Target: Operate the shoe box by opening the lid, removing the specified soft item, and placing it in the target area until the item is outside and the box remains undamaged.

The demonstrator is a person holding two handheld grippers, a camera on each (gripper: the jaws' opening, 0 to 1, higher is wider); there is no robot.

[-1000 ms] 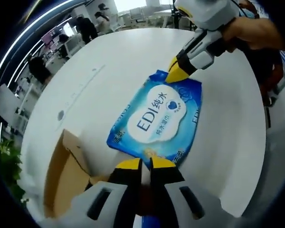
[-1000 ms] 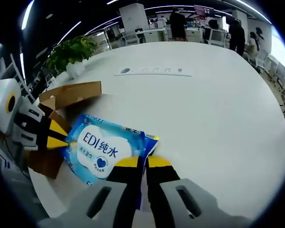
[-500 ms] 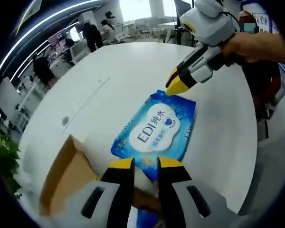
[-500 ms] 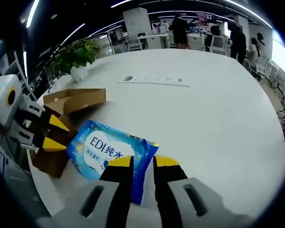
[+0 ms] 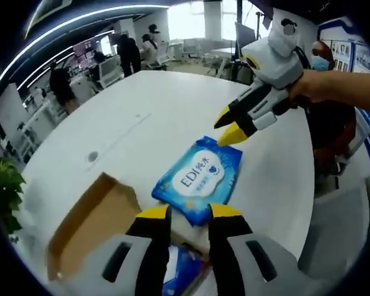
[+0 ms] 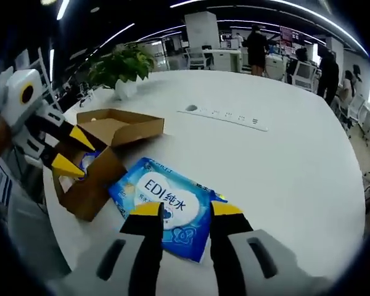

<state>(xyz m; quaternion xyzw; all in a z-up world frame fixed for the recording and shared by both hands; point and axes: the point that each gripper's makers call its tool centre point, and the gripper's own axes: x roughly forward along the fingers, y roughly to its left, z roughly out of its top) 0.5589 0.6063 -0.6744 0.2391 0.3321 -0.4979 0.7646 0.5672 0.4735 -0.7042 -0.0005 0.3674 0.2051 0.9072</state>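
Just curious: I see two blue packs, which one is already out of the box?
The blue EDI wet-wipe pack lying flat on the white table; the other sits inside the cardboard box.

Glossy blue plastic wipes pack on a smooth white counter, beside a matt brown cardboard box.

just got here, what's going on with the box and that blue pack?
A person holds a claw in each hand over a white table. The blue wet-wipes pack lies flat on the table beside the open cardboard box, already outside it. Both the left claw and right claw are open, and neither is gripping the pack. Another blue pack shows inside the box. The box looks undamaged from here.
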